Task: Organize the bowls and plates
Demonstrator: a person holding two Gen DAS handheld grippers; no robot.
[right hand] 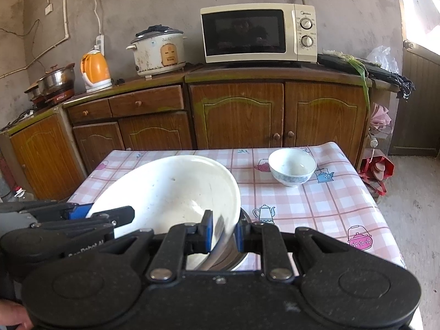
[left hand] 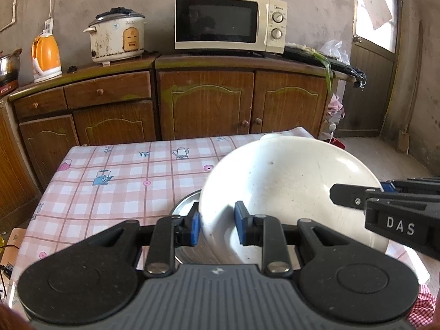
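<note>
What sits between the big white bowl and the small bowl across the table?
Nothing visible. Only bare checked tablecloth lies between the big white bowl, gripped at its rim by both tongs, and the small bowl. A metal bowl sits underneath the big one.

The cream-coloured box-shaped microwave oven (right hand: 258,33) carries the brand name "Midea" at the top of its control panel, above the two round dials. Small numerals ring the dials but are too small to read. The black plastic right gripper (left hand: 385,189), seen from the left wrist view, carries the white letters "DAS" on its body. The black plastic left gripper (right hand: 82,210), seen from the right wrist view, carries partly legible white lettering that appears to read "Robot AI".
</note>
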